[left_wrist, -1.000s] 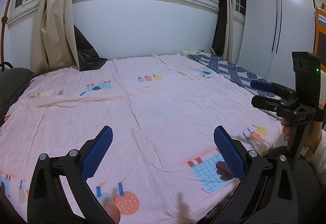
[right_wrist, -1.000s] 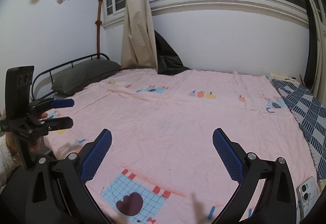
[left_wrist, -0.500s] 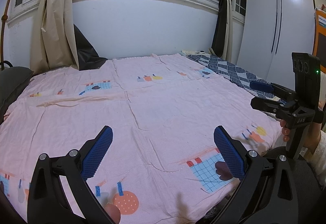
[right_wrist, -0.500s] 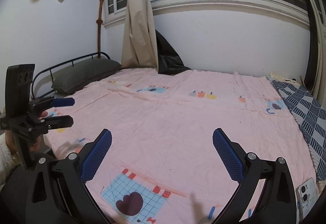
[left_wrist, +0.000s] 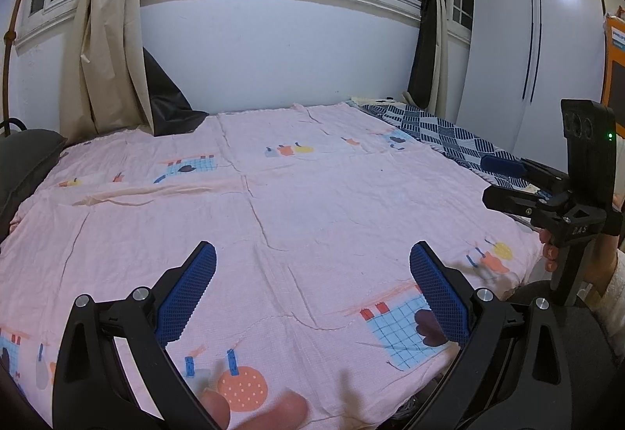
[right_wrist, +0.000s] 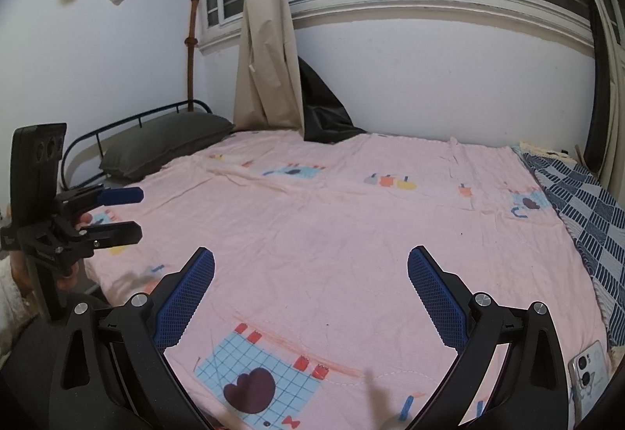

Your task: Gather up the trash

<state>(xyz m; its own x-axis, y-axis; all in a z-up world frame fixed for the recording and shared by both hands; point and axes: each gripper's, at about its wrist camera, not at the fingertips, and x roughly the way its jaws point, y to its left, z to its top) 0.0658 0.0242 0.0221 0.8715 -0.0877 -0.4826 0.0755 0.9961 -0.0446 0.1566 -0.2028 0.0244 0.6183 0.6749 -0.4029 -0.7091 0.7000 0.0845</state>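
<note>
No trash shows in either view. My left gripper is open and empty, held above the near edge of a bed with a pink patterned sheet. My right gripper is open and empty, above the same sheet. The right gripper also shows in the left wrist view at the bed's right side, jaws apart. The left gripper shows in the right wrist view at the bed's left side, jaws apart.
A dark pillow lies by the metal headboard. A blue checked blanket covers the bed's right side. A phone lies at the near right corner. A black bag leans under the curtain. A white wardrobe stands right.
Almost nothing: both grippers stay open and hover in place, with only a slight drift of the views.
</note>
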